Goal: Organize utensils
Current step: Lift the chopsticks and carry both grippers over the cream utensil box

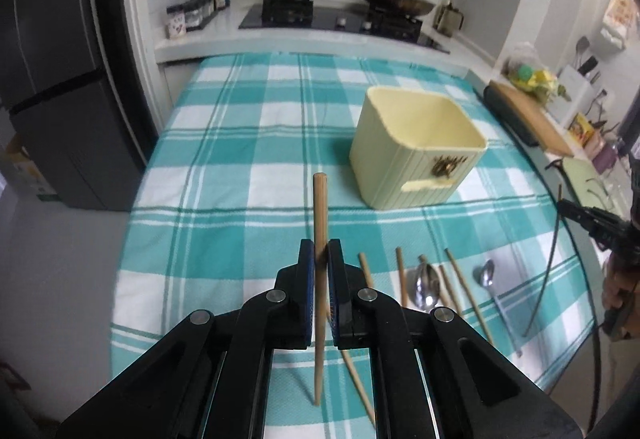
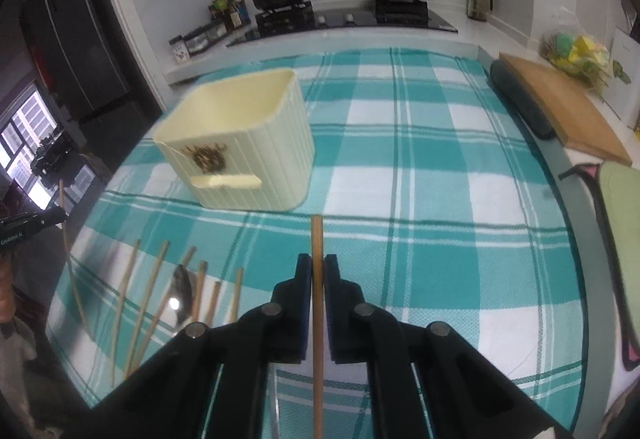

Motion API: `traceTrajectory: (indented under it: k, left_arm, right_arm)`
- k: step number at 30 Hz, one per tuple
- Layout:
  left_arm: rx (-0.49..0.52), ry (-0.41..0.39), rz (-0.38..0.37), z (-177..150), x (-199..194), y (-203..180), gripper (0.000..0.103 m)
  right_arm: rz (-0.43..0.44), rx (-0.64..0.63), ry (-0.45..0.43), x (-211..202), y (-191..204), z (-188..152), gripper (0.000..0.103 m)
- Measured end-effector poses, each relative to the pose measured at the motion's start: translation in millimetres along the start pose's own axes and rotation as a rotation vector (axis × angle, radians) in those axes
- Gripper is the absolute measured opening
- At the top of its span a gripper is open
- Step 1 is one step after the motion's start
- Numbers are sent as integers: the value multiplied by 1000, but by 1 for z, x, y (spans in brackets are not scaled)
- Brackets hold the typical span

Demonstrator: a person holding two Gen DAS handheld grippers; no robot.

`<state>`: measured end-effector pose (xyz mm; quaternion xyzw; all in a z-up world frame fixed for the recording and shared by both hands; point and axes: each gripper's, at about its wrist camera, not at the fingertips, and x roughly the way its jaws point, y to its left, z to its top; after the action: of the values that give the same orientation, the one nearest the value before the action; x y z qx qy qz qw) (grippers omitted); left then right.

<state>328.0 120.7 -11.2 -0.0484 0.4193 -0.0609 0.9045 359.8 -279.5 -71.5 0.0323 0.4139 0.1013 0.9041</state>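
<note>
A cream ribbed utensil holder [image 1: 416, 155] stands upright and open-topped on the checked cloth. Near it, toward the table's edge, wooden chopsticks [image 1: 400, 275] lie scattered with two metal spoons [image 1: 426, 285]. Two more chopsticks are off the cloth, each pinched upright: one [image 1: 320, 223], another [image 2: 317, 251].

Our left gripper [image 1: 321, 253] tilted downward, jaws clamped tight on one wooden chopstick [image 1: 319, 207], our right gripper [image 2: 317, 267] angled down likewise, pinching another chopstick [image 2: 317, 239], both raised above the table
</note>
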Motion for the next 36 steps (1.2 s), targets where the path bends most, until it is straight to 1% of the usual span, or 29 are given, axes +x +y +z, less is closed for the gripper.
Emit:
traceTrajectory:
  k: [3, 8, 11, 15, 17, 20, 23, 26, 29, 32, 36]
  left_arm:
    - [-3, -69, -27, 11, -31, -2, 5]
    - [-30, -141, -80, 37, -59, -5, 5]
    - [-37, -192, -103, 62, -72, -11, 5]
    - [-41, -283, -135, 99, -87, -26, 5]
    - [-41, -318, -153, 116, -91, -33, 5]
    - [-37, -380, -151, 141, -90, -48, 5]
    - [-27, -431, -132, 162, -77, -61, 5]
    - [-44, -443, -123, 173, -51, -68, 5]
    - [-89, -408, -125, 174, -12, -67, 5]
    - [-129, -359, -112, 167, 33, -62, 5]
    - [-125, -291, -66, 154, 84, -60, 5]
  right_arm:
    - [21, -51, -78, -35, 19, 14, 6]
    - [30, -102, -209, -80, 40, 33, 6]
    - [34, -105, -280, -94, 49, 51, 6]
    - [44, -106, -362, -107, 61, 87, 6]
    - [52, -103, -395, -112, 65, 103, 6]
    - [55, -121, -432, -117, 73, 126, 6]
    - [48, -134, -462, -114, 80, 145, 6]
    - [39, -130, -490, -104, 82, 161, 6]
    - [32, -118, -484, -83, 81, 169, 6]
    - [38, -75, -434, -55, 74, 170, 6]
    - [24, -36, -348, -12, 62, 161, 6]
